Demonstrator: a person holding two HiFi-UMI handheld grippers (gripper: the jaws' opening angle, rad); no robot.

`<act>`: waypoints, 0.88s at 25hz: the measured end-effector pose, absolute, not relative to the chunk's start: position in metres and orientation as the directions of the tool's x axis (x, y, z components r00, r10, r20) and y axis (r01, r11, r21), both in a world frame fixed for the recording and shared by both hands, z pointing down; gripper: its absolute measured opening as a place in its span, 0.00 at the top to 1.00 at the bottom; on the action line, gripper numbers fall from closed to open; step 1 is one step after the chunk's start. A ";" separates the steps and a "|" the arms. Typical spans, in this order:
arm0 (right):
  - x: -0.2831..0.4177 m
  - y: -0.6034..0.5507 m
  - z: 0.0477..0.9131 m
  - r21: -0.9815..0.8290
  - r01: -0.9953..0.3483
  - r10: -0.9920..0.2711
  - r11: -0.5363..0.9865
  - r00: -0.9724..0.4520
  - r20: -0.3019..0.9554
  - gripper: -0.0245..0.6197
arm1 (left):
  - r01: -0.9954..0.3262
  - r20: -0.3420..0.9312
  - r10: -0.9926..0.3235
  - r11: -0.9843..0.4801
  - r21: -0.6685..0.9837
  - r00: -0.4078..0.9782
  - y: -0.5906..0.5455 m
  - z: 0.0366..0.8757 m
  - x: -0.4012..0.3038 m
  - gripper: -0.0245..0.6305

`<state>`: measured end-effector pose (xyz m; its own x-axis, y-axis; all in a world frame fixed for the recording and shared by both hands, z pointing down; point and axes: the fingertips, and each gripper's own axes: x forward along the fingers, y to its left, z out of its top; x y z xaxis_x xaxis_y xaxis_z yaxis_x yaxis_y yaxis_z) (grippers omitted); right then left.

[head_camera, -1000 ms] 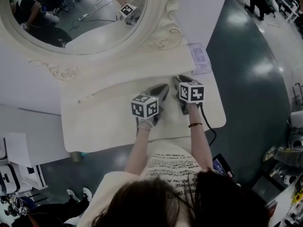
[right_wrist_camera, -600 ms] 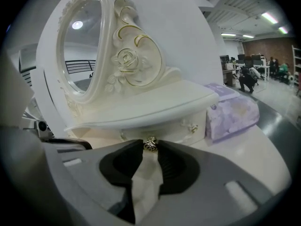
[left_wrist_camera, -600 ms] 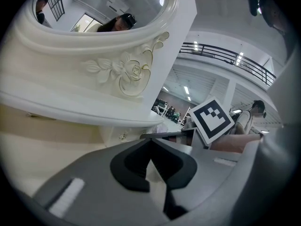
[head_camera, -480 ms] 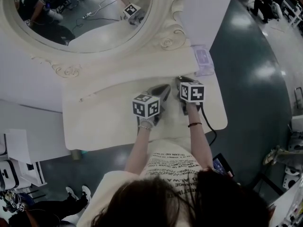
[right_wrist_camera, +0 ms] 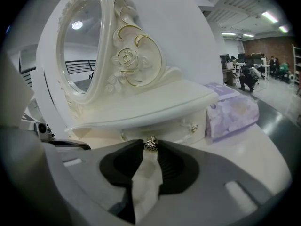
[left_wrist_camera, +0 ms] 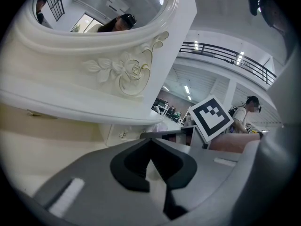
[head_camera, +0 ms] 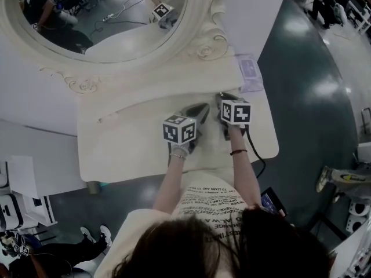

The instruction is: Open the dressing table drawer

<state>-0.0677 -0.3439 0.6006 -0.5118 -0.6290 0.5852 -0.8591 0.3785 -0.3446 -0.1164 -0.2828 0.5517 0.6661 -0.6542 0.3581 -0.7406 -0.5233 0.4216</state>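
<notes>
While the right gripper's (right_wrist_camera: 150, 149) jaws, which have just been closing, pinch a small metal knob (right_wrist_camera: 150, 144) between their tips, the drawer (right_wrist_camera: 171, 127) behind it looks shut, tucked under the shelf (right_wrist_camera: 155, 105) below the mirror (right_wrist_camera: 82, 46). The left gripper (left_wrist_camera: 150, 142) is just beside the right, jaws together and empty. A lilac tissue pack (right_wrist_camera: 233, 114) lies right of the drawer.

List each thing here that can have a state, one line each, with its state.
Right gripper, jaws have just been closing, now pinching the knob.
Left gripper, shut, empty.
Drawer, closed.
Tissue pack, lying flat on the tabletop.
</notes>
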 end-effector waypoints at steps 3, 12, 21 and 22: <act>-0.068 -0.342 0.601 -0.344 -0.860 -0.629 0.378 -0.511 0.586 0.80 | -0.743 0.359 -0.657 -0.520 0.421 0.663 -0.281 0.552 -0.118 0.96; -0.064 -0.337 0.598 -0.348 -0.859 -0.629 0.376 -0.513 0.585 0.80 | -0.747 0.358 -0.663 -0.516 0.419 0.658 -0.275 0.548 -0.117 0.96; -0.066 -0.334 0.599 -0.349 -0.859 -0.626 0.373 -0.511 0.588 0.80 | -0.747 0.360 -0.660 -0.517 0.418 0.659 -0.271 0.549 -0.120 0.96; -0.066 -0.333 0.599 -0.350 -0.859 -0.626 0.372 -0.511 0.589 0.80 | -0.747 0.359 -0.661 -0.517 0.418 0.659 -0.270 0.549 -0.121 0.96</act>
